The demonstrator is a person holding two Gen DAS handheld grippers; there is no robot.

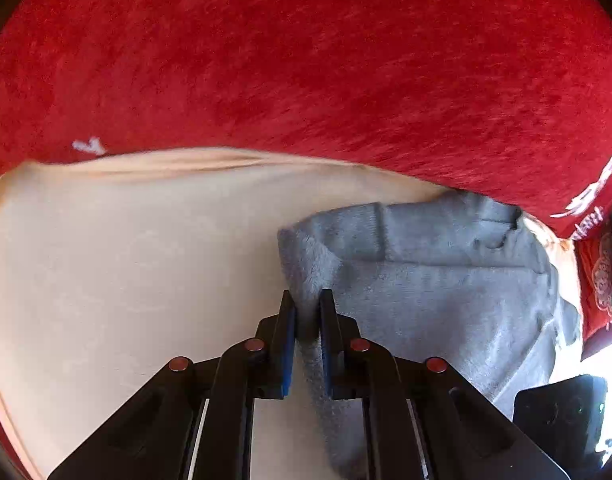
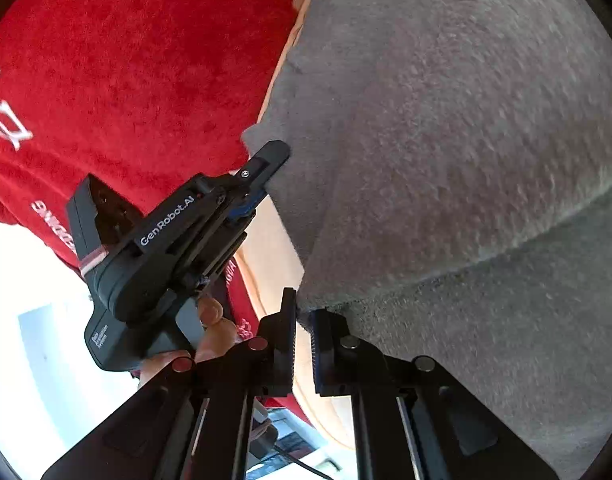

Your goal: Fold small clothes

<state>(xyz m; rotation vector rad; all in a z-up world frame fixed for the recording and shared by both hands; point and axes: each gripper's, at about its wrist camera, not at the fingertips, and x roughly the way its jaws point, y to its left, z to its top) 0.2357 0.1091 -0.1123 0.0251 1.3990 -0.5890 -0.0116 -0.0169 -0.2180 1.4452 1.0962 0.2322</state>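
Around the work, a red blanket (image 1: 306, 60) with white markings fills the far side from nine to three o'clock, and a cream sheet (image 1: 106, 260) lies on top of it nearer the camera. On that sheet, toward four o'clock in the left wrist view, lies the grey fleece garment (image 1: 445, 280), rumpled, with a folded band along its far edge. The left gripper (image 1: 306, 300) is clamped on the garment's near left edge, a strip of fleece pinched between its blue pads. From the right wrist view the same garment fills the frame from twelve to five o'clock, and the right gripper (image 2: 304, 312) is closed on a seam edge at its lower left. A bare hand (image 2: 210, 336) grips the left gripper's handle at eight o'clock. No containers are visible.
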